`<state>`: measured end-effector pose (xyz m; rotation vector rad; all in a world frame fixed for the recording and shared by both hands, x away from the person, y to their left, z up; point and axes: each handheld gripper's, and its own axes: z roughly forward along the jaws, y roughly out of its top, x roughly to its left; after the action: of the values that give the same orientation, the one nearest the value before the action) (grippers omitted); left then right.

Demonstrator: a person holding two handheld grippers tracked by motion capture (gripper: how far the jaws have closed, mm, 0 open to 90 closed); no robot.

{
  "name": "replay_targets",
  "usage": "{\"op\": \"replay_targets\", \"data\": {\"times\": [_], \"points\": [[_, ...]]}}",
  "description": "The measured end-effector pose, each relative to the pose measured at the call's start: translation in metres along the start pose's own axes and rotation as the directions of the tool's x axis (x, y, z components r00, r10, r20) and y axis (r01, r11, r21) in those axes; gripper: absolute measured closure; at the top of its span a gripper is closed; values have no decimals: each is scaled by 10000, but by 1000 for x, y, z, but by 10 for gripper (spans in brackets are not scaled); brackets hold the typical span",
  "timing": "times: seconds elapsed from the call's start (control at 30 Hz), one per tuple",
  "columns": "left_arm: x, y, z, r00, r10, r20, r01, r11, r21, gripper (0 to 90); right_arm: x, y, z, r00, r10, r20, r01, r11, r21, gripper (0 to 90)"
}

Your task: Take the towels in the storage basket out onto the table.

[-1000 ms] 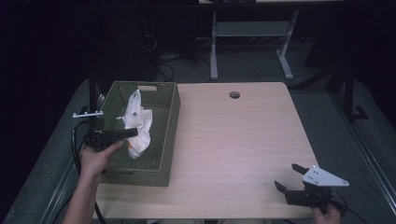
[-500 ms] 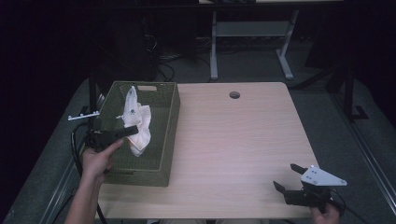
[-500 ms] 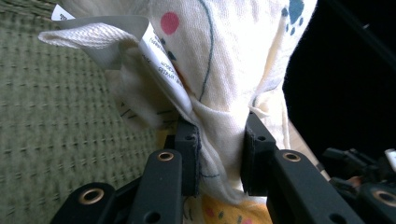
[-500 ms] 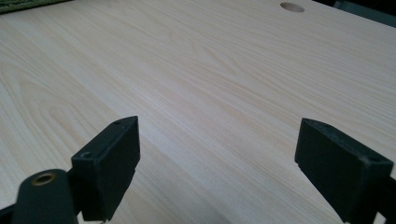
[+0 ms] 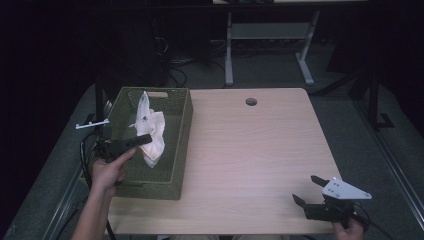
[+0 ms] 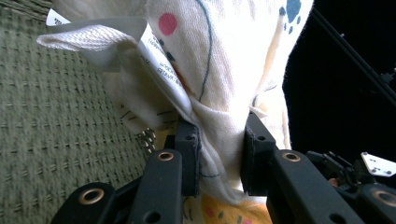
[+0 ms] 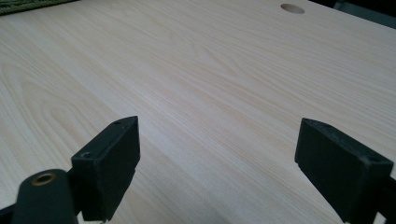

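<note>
Item, 1 printed white cloth [image 5: 150, 131]: pinched in the left claw [image 5: 142, 140] and hanging above the green woven basket [image 5: 181, 125], neither laid inside nor moved to the tabletop [image 5: 250, 145]; right claw [image 5: 306, 192] wide, idle at the near corner; goal unclear.

Bare table [image 5: 260, 150] right of basket [image 5: 181, 145], unobstructed.

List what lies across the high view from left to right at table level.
Left gripper clamped on the white cloth → green basket → bare wooden table with its round hole → right gripper, open, at the near right corner.
</note>
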<state>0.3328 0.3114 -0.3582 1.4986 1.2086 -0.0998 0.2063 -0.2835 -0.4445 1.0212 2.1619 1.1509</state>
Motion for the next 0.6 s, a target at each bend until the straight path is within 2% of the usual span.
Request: {"op": "replay_targets", "data": {"times": [0.13,0.33,0.5,0.6], "points": [[-3,0,3,9997,-48,227,50,9999,-94,730,0,0,0,10000,-21,-39,21,10000,30,137],[-7,-1,8,9996,26,293,-26,10000,-7,730,-1,0,-1,10000,16,-30,-16,10000,-39,137],[-12,0,13,9987,-116,494,121,9999,-113,731,-3,-1,-3,10000,71,-24,-71,10000,-39,137],[-17,2,15,9984,4,568,-1,10000,-63,730,-5,-2,-6,9999,89,52,-88,9997,-229,137]]}}
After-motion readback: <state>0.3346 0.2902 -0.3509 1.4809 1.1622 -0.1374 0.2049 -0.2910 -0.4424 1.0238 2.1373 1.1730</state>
